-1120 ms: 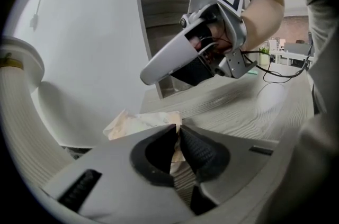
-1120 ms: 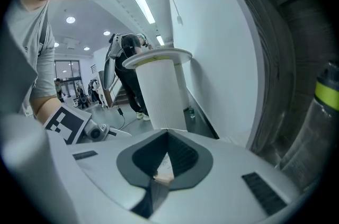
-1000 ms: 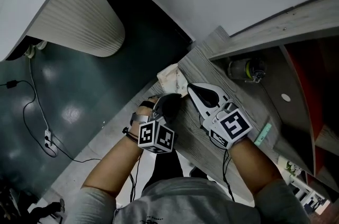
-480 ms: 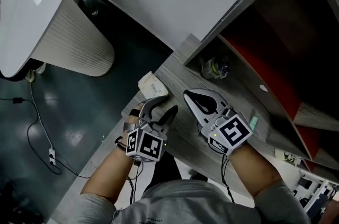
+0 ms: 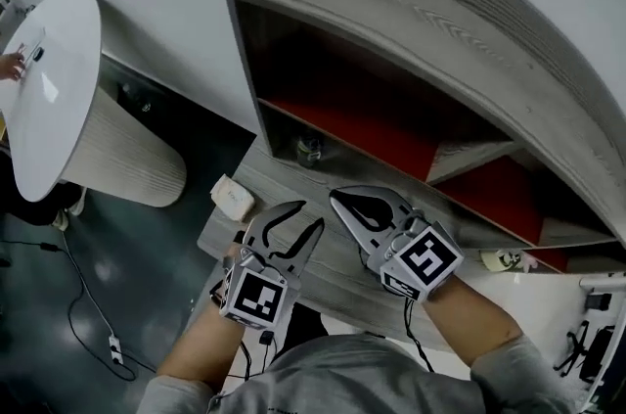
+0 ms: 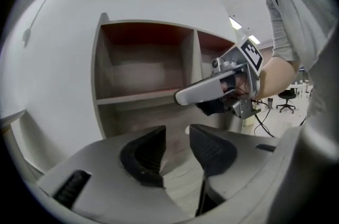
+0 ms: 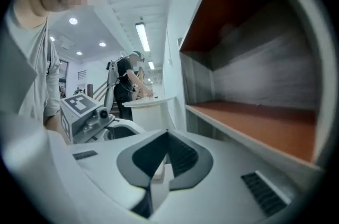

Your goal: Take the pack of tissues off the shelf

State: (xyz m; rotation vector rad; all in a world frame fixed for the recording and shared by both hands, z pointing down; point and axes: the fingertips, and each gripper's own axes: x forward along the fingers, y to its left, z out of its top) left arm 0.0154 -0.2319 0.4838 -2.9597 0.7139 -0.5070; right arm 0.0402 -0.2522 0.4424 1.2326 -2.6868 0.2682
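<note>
Shelf (image 5: 411, 40) shadow blurs a small object (image 5: 309, 149). Left gripper (image 5: 308, 214) fingers, just opened wide, have released the tissue pack (image 5: 233, 198) onto the table (image 5: 293, 182); right gripper (image 5: 337, 197) fingers meet.

In the lower left corner of the shelf (image 5: 411, 1), a small dark object (image 5: 310, 150), too dim to identify; shelf cut off at the picture's right edge; at the counter's (image 5: 328, 260) right end, a pale item (image 5: 507, 259), indistinct.

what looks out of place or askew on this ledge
Only the tissue pack stands out. It lies at an angle at the far left end of the grey ledge, right by the drop to the floor, possibly overhanging slightly. Nothing looks spilled or damaged.
</note>
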